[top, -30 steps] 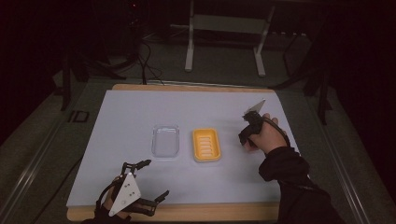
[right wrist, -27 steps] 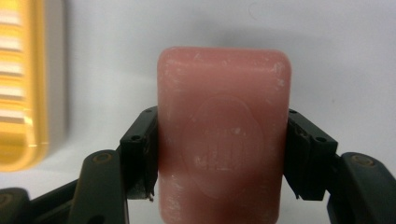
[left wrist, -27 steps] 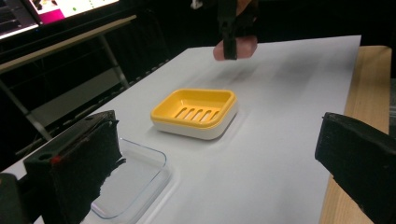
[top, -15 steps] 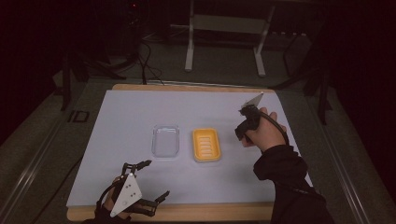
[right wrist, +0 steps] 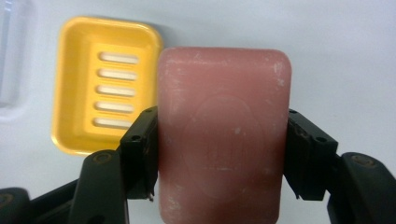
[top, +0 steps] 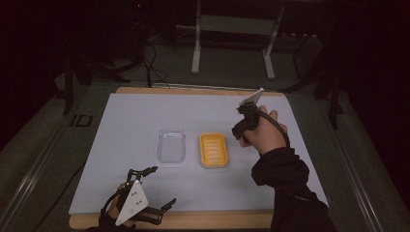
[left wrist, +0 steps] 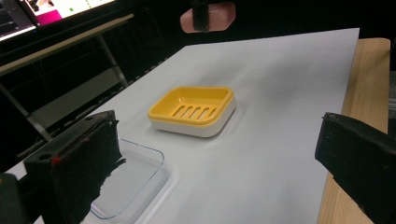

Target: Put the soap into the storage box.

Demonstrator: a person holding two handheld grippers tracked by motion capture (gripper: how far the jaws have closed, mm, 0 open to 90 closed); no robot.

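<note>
A pink bar of soap [right wrist: 223, 135] is clamped between the two black jaws of my right gripper [right wrist: 219, 154], held in the air with the table far below. In the high view that gripper [top: 240, 129] hangs to the right of the yellow slotted soap dish [top: 213, 150], which lies empty on the white sheet. From the left gripper view the soap [left wrist: 208, 16] shows at the top, above and beyond the dish [left wrist: 192, 111]. My left gripper [top: 153, 188] rests near the table's front edge, its jaws wide apart and empty.
A clear plastic lid or tray [top: 171, 145] lies just left of the yellow dish. The white sheet [top: 130, 116] covers a wooden table [top: 203, 220]. Metal stand legs [top: 196, 58] and cables are on the floor behind the table.
My right hand has lifted the soap higher and drifted slightly toward the back of the table. The left gripper has stayed put.
</note>
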